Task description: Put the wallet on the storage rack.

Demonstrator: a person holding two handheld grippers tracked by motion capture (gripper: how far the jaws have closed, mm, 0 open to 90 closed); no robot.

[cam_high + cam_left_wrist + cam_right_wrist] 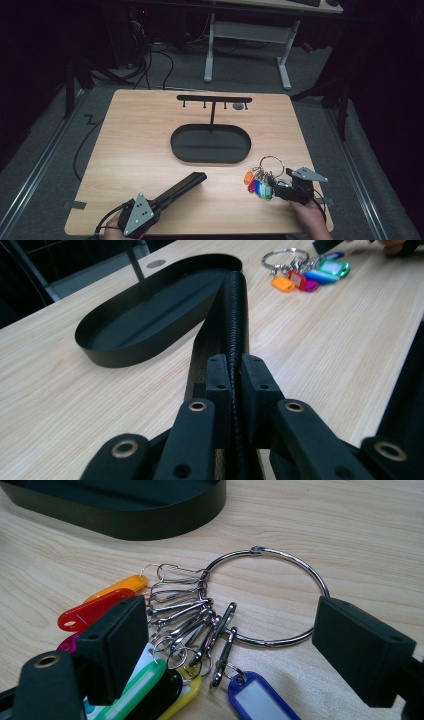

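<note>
Keyring (265, 597) lies between the right claw's (227, 645) spread, level jaws.

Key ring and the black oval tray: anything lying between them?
Nothing. Between the key ring and the black oval tray the right gripper view shows bare wood; the high view agrees.

A dim lab or test room set up for recording.

A small wood-grain tabletop (145, 150) stands alone on grey carpet (240, 70), lit from above while the room around it falls dark. Loose black cables (155, 65) trail over the floor behind it, metal rails (42, 160) run along both sides, and a white-legged desk (250, 35) stands at the back with equipment on top. Tape marks (75, 204) sit at the tabletop's near corner.
</note>
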